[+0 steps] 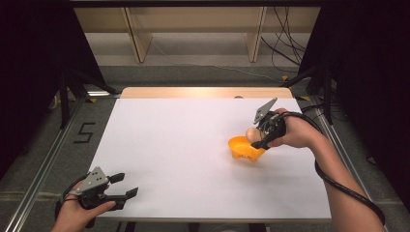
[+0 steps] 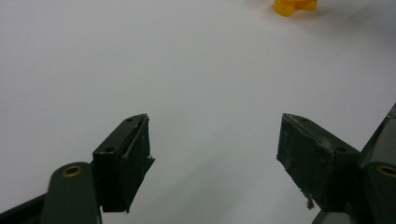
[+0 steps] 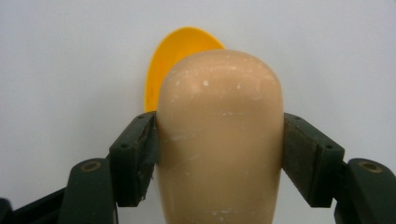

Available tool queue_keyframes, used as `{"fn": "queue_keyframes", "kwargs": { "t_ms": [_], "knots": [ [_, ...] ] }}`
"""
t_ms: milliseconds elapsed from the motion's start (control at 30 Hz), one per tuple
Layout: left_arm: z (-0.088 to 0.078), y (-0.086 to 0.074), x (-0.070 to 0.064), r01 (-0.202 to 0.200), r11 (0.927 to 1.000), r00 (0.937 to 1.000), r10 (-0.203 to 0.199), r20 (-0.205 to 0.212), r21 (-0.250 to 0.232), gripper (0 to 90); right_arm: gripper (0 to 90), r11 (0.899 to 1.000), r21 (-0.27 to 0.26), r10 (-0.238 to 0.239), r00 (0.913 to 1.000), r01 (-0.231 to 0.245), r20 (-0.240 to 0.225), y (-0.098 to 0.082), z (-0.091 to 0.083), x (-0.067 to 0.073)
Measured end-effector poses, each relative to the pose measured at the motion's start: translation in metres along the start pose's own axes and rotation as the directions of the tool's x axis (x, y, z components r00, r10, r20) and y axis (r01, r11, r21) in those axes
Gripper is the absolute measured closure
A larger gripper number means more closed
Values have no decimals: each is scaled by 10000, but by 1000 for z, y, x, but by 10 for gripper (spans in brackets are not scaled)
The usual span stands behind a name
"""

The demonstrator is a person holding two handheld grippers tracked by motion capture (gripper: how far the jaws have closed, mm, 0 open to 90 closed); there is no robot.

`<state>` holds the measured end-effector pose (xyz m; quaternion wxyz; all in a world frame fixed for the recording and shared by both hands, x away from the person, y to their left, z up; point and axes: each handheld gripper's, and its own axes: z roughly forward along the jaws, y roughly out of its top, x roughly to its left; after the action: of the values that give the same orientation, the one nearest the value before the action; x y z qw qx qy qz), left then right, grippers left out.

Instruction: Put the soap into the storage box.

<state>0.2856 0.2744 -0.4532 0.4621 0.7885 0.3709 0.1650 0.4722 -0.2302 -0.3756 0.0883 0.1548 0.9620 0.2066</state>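
One egg (image 3: pixel 219 140) sits clamped between the right gripper (image 1: pixel 265 131) jaws, over the single orange cup (image 1: pixel 244 148) near the table's (image 1: pixel 193 159) right edge. Lower it straight and release gently, I judge. Left gripper (image 1: pixel 122 187), jaws apart and empty, rests at the near left corner.

Smooth beige egg-shaped object (image 3: pixel 220 140), surface scuffed with pale flecks; clamped at its sides between the right gripper's (image 3: pixel 220 158) black jaws, just above a small glossy orange plastic cup (image 1: pixel 245 147); cup upright on the white table's right half, mouth open.
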Motion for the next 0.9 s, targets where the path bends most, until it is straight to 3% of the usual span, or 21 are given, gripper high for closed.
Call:
{"fn": "queue_keyframes", "kwargs": {
  "t_ms": [233, 267, 433, 467, 533, 600, 700, 800, 833, 900],
  "knots": [
    [0, 0, 0, -8, 10000, 10000, 8, -68, 13, 253, 336, 9996, 168, 207, 9998, -206, -59, 2, 2, 2],
    [0, 0, 0, -21, 10000, 10000, 21, -63, 11, 253, 336, 9998, 186, -60, 9999, 62, -139, 3, 4, 1],
    [0, 0, 0, -5, 10000, 10000, 5, 10, 5, 252, 336, 9995, 308, 12, 9998, -5, -218, 6, 6, 2],
    [0, 0, 0, -18, 10000, 10000, 18, 15, 0, 253, 336, 9993, 202, -295, 9993, 299, -220, 7, 8, 1],
    [0, 0, 0, -11, 10000, 10000, 11, -63, 18, 253, 336, 9994, 348, -38, 9996, 47, -272, 8, 8, 3],
    [-1, 0, 0, -30, 10000, 10000, 30, -70, 27, 253, 336, 9986, 326, -397, 9985, 409, -364, 11, 10, 2],
    [-1, 0, 0, -17, 10000, 10000, 17, -51, 7, 253, 336, 9988, 447, -173, 9993, 188, -339, 12, 10, 3],
    [-1, 0, 0, -17, 10000, 10000, 17, -48, 4, 253, 336, 9979, 420, -471, 9984, 483, -299, 14, 12, 3],
    [0, 0, -1, 129, 9999, 9999, -129, -56, 9, 253, 336, 9984, 459, -331, 9991, 344, -274, 14, 12, 4],
    [0, 0, 0, -18, 10000, 10000, 18, -51, 15, 253, 336, 9976, 389, -558, 9979, 571, -335, 15, 13, 3]
  ]
}}
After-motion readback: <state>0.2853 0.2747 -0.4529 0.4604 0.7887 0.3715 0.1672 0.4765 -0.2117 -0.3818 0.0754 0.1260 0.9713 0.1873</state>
